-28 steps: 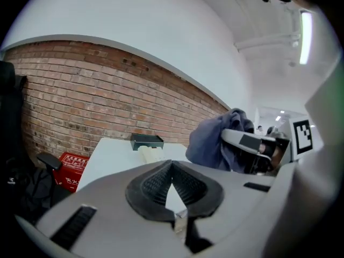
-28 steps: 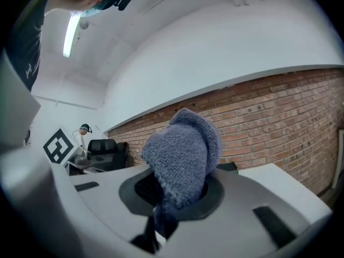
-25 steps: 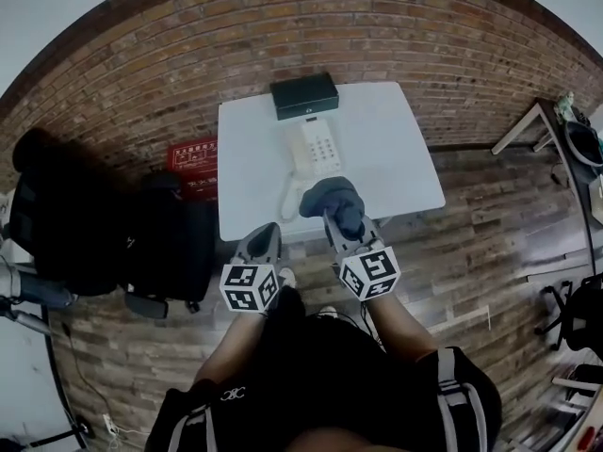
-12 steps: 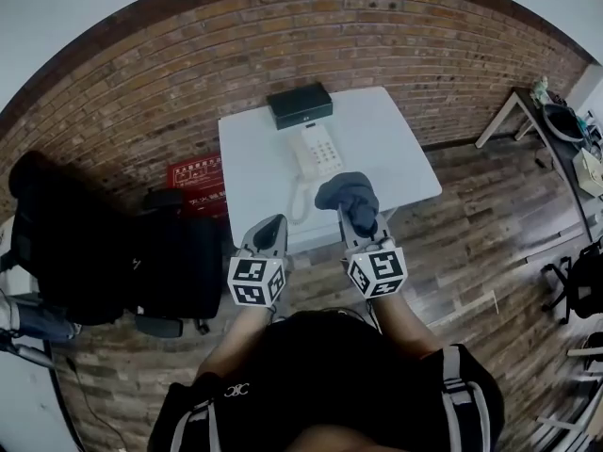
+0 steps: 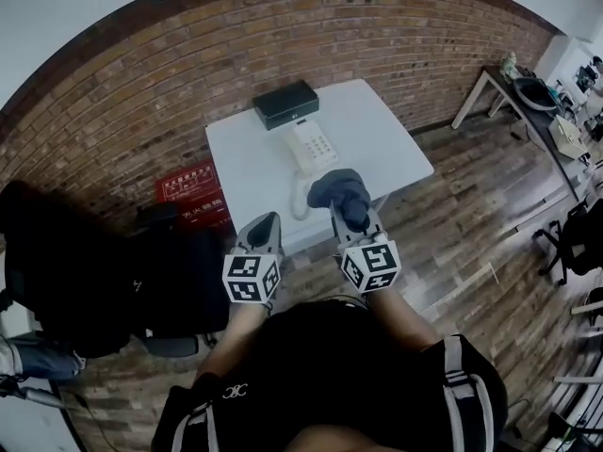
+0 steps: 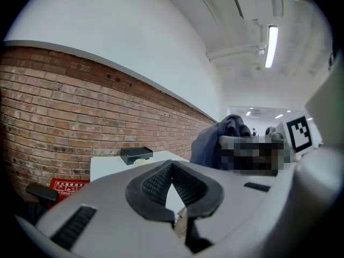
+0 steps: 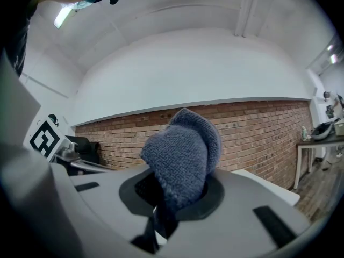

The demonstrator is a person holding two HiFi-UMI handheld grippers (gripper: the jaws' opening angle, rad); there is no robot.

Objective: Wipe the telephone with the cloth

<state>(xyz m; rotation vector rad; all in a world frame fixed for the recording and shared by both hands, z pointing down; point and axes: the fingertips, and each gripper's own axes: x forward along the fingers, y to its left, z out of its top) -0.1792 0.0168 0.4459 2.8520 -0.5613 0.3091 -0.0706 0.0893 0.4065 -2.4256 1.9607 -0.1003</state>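
Grey left gripper (image 5: 268, 220) hangs just off the near edge of the white table (image 5: 382, 130), jaws pinched together on nothing, so it's basically a spectator. Cream telephone (image 5: 311, 146) sits mid-table, long axis running away from the person toward the black box (image 5: 285, 104). Right gripper (image 5: 350, 220) is clamped tight on the blue-grey cloth (image 5: 337, 188), bunched up just short of the phone's near end and a touch to its right. So I'd guess forward and slightly left; the right hand's clearly closer.
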